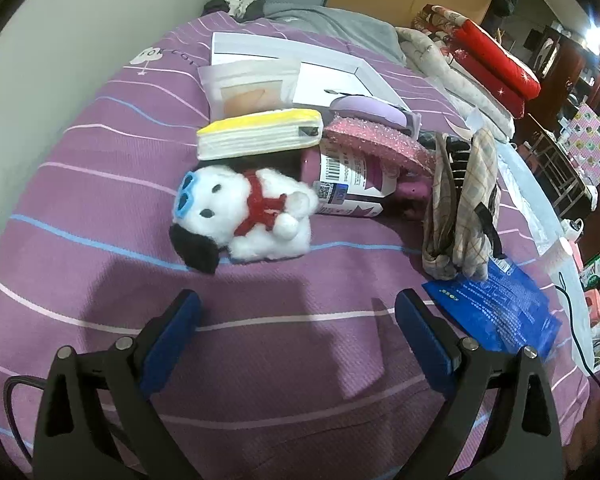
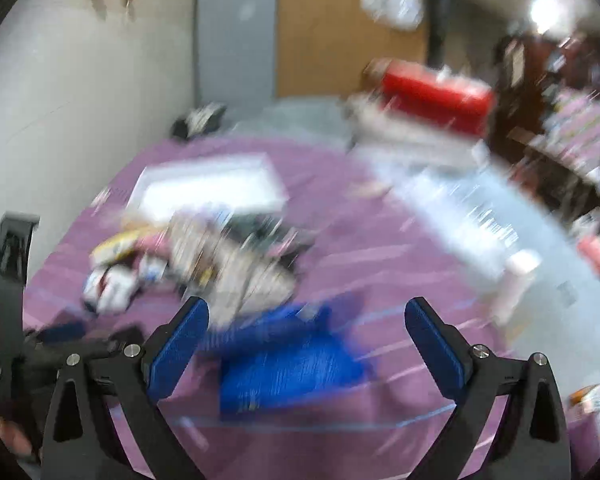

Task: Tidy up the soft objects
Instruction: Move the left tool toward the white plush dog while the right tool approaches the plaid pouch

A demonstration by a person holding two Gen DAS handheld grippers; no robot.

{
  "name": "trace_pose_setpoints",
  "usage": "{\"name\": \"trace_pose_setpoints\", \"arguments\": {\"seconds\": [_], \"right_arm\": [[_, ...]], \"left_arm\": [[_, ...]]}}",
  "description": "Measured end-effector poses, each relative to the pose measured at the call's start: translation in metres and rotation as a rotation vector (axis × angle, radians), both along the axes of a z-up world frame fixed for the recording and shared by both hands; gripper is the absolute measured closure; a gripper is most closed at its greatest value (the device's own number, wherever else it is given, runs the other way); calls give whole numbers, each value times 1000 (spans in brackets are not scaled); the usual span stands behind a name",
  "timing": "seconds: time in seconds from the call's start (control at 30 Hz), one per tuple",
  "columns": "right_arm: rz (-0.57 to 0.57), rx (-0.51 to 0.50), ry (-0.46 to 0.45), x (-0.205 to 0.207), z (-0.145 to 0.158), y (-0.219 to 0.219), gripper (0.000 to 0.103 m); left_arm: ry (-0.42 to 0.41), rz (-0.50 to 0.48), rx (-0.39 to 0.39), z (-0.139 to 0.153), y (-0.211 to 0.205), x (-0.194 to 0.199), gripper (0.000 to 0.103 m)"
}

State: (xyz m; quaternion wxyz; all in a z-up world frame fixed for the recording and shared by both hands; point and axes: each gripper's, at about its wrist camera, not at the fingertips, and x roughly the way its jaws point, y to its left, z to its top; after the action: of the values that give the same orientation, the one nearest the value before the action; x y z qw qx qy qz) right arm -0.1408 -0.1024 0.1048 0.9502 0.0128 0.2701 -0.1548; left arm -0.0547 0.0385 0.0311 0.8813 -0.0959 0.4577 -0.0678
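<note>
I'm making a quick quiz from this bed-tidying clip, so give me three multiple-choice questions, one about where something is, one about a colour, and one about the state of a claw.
1. Where does the plush dog lie?
A. on the white box
B. on the purple bedspread, in front of the yellow-edged cloth stack
C. inside the blue packet

2. What colour is the dog's scarf?
A. green
B. red
C. yellow

3. How is the left claw?
A. open and empty
B. shut on the dog
C. shut on the checked cloth

Answers: 1 B, the dog rests on the striped cover nearer the camera than the stack. 2 B, the scarf around its neck is red. 3 A, the blue pads stand wide apart with only bedspread between them.
</note>
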Motion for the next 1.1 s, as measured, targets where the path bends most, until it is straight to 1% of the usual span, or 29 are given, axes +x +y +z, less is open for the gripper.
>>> {"name": "trace_pose_setpoints", "arguments": {"seconds": [0.03, 0.07, 0.1, 0.17, 0.2, 0.3, 0.37, 0.4, 0.47, 0.63, 0.77, 0.83, 0.97, 1.1], "right_arm": [[24, 24, -20, 1, 5, -9, 3], [58, 65, -37, 1, 9, -8, 2], [81, 108, -38, 2, 10, -6, 2], [91, 139, -11, 10, 10, -10, 2], [88, 139, 9, 14, 8, -6, 2], [89, 152, 17, 16, 6, -15, 2], [89, 151, 34, 22, -5, -12, 2], [94, 151, 58, 25, -9, -11, 2], [121, 161, 87, 24, -14, -21, 2], [166, 154, 109, 28, -18, -16, 2], [179, 153, 140, 29, -24, -13, 11], [181, 159, 157, 31, -27, -14, 12], [174, 160, 176, 31, -30, -13, 19], [183, 155, 172, 30, -30, -11, 20]], "left_arm": [[-1, -1, -3, 0, 1, 0, 6], [-1, 1, -2, 1, -2, 0, 6], [-2, 2, -2, 1, -3, 1, 6], [-5, 5, 0, 2, -4, 0, 6], [-8, 7, 2, 3, -4, 0, 6], [-19, 18, 29, 6, -7, -1, 6], [-29, 19, 34, 8, -9, -2, 6], [-36, 18, 38, 10, -9, -3, 6], [-47, 18, 42, 11, -10, -4, 6], [-86, 26, 61, 17, -11, -7, 6], [-104, 24, 66, 18, -12, -8, 6], [-111, 24, 65, 17, -13, -9, 6], [-119, 27, 66, 17, -16, -11, 6], [-129, 27, 69, 18, -18, -13, 6]]}}
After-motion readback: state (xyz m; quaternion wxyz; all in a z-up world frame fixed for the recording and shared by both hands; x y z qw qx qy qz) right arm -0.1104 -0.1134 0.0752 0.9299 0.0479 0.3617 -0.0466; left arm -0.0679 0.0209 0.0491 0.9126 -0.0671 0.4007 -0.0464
